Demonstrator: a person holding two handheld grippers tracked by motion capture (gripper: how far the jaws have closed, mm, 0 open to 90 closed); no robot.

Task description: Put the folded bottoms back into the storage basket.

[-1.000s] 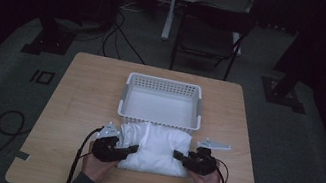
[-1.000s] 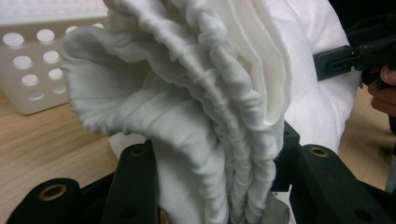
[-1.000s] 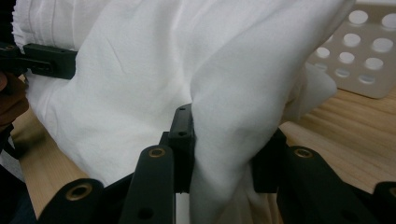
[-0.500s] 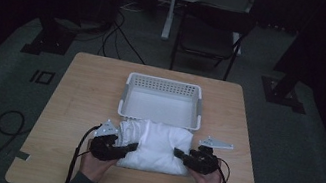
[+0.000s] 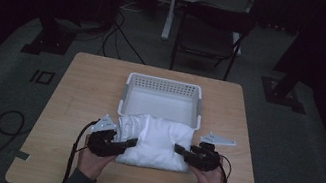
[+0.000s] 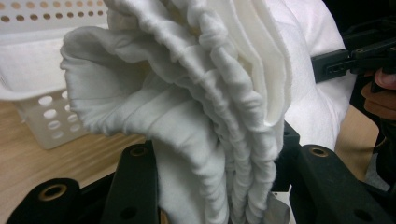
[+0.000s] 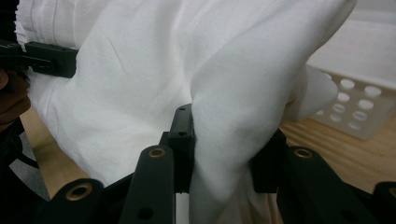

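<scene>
A folded white cloth (image 5: 156, 141) hangs between my two grippers, just in front of the white perforated basket (image 5: 164, 87). My left gripper (image 5: 129, 143) is shut on the cloth's left edge; in the left gripper view the bunched layers (image 6: 219, 116) are pinched between the black jaws. My right gripper (image 5: 181, 150) is shut on the cloth's right edge, and the right gripper view has the fabric (image 7: 187, 84) squeezed between its jaws. The cloth's far edge lies against the basket's near rim.
The wooden table (image 5: 84, 93) has bare room left and right of the basket. A dark chair (image 5: 209, 33) stands beyond the far edge. Cables (image 5: 8, 120) lie on the floor at the left. The basket's holed wall (image 7: 355, 112) is close beside the cloth.
Both grippers have risen a little with the cloth still held, so its edges lift off the table.
</scene>
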